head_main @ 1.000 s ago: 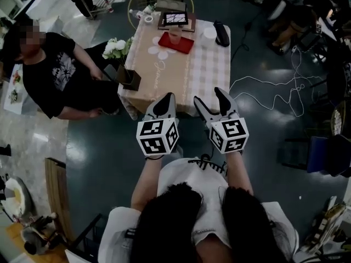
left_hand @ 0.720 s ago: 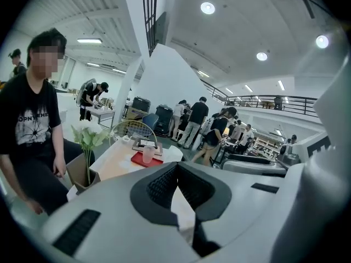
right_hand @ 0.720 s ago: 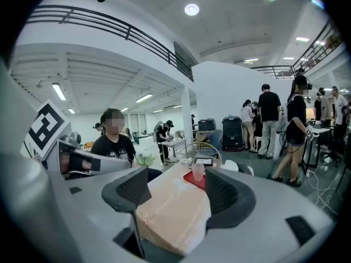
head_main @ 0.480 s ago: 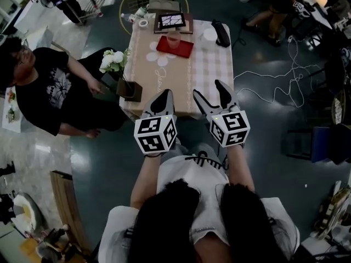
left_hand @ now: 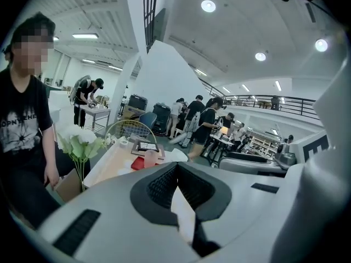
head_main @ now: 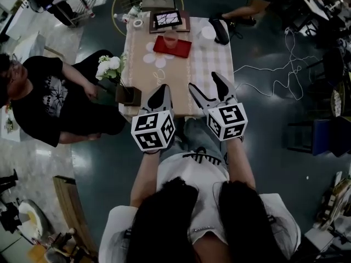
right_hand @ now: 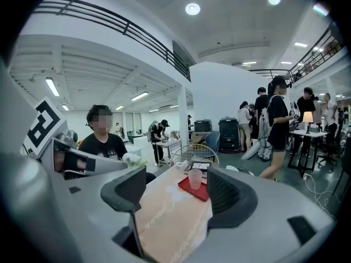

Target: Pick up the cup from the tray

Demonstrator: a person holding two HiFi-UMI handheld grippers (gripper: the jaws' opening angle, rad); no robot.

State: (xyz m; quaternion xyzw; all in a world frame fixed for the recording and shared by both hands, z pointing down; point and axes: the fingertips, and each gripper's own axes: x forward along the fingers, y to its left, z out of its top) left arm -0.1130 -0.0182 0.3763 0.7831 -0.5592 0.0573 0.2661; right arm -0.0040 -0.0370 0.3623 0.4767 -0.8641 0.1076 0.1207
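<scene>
The only writing on the table is a thin line of cursive script on the beige strip of the cloth. It is too small to read in the head view. In the right gripper view it is nearer, but I still cannot read it. The seated person beside the table wears a black shirt with white print, and its letters are not clear enough to read. Each gripper carries a cube with black and white square markers.

The cup, pale pink, stands upright on the red tray at the far end of the table, well apart from both grippers. The left gripper has its jaws pressed together at the tips, with nothing held. The right gripper has its jaws spread and they have just been opening. Nothing is between them, and the cup only shows far behind the gap.

Only the head view shows the white cable on the dark floor and the roll of tape near the framed picture. Only the gripper views show the ceiling lamps, the railing and the standing people. The white flowers show large in the left gripper view. The right gripper view also shows the marker cube of the left gripper at its left edge.
</scene>
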